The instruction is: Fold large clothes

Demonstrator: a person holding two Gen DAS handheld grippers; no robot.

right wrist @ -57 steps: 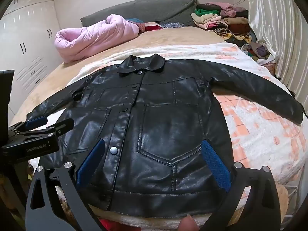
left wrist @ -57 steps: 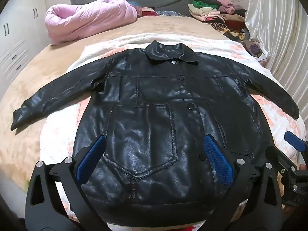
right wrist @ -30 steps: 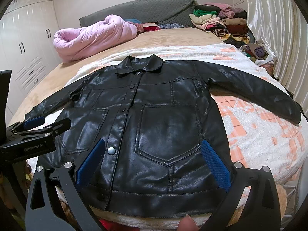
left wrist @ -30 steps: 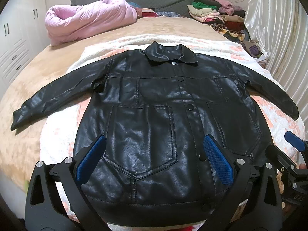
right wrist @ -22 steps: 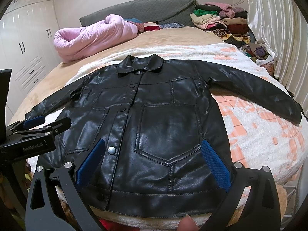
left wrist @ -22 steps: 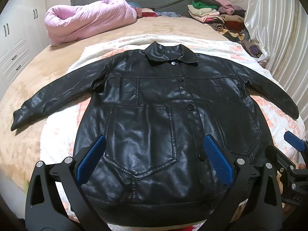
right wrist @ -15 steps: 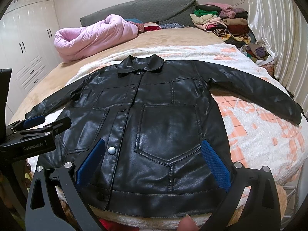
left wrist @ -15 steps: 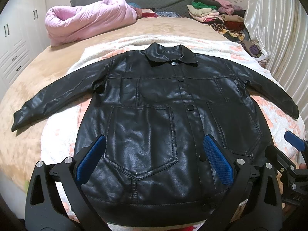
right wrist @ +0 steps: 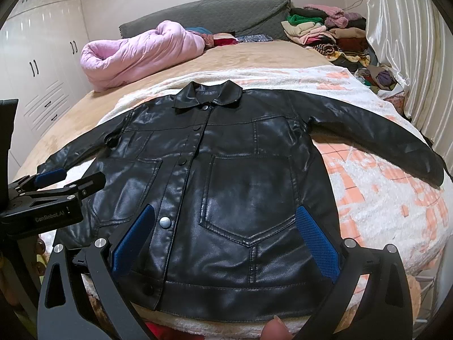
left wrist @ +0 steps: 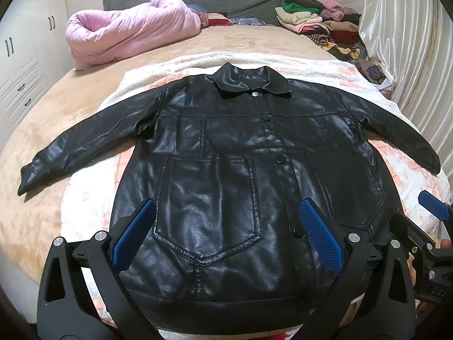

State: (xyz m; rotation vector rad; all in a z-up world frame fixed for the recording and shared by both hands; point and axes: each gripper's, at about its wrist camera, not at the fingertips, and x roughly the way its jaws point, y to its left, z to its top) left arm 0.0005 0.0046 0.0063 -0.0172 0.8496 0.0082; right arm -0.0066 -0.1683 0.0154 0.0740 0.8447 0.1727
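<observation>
A black leather jacket (left wrist: 235, 153) lies flat and face up on the bed, buttoned, collar far, both sleeves spread out. It also shows in the right wrist view (right wrist: 240, 175). My left gripper (left wrist: 226, 235) is open and empty, hovering over the jacket's left pocket near the hem. My right gripper (right wrist: 226, 238) is open and empty, hovering over the right pocket near the hem. The left gripper also shows at the left edge of the right wrist view (right wrist: 62, 181), and the right gripper at the right edge of the left wrist view (left wrist: 424, 218).
A white and orange fleece blanket (left wrist: 90, 198) lies under the jacket on the tan bed (left wrist: 34, 130). A pink duvet (left wrist: 127, 36) and a pile of clothes (left wrist: 320, 25) sit at the far end. A curtain (left wrist: 410, 42) hangs right; wardrobes (right wrist: 36, 56) stand left.
Both views have shifted only slightly over the jacket. Both grippers stay open and empty, and the jacket has not moved.
</observation>
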